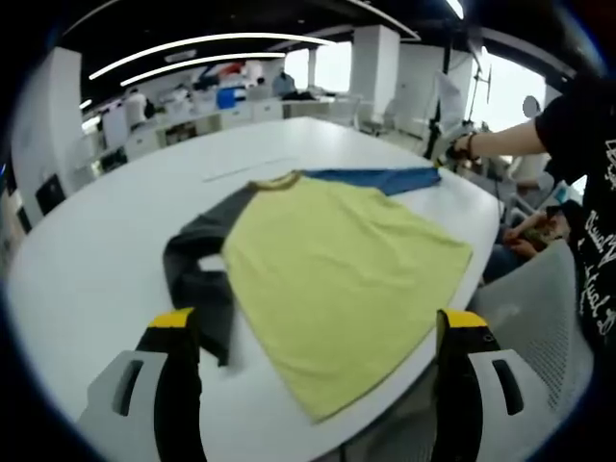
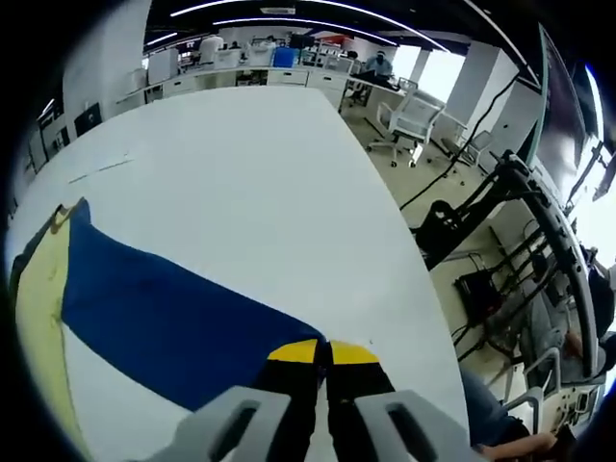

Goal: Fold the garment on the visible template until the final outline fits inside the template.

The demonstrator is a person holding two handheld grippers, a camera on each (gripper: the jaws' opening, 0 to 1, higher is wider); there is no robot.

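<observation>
right gripper [image 2: 323, 352]: jaws closed on the blue sleeve [image 2: 164, 322] | yellow shirt part [image 2: 38, 318] at left | white table [image 2: 250, 183]

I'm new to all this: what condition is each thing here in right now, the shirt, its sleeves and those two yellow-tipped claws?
Yellow T-shirt body: spread flat on the white table, not yet folded.
Dark grey sleeve: crumpled, bent back on itself beside the body.
Blue sleeve: stretched out straight, its end pinched.
Left gripper: open, hovering, holding nothing.
Right gripper: shut on blue sleeve.
</observation>
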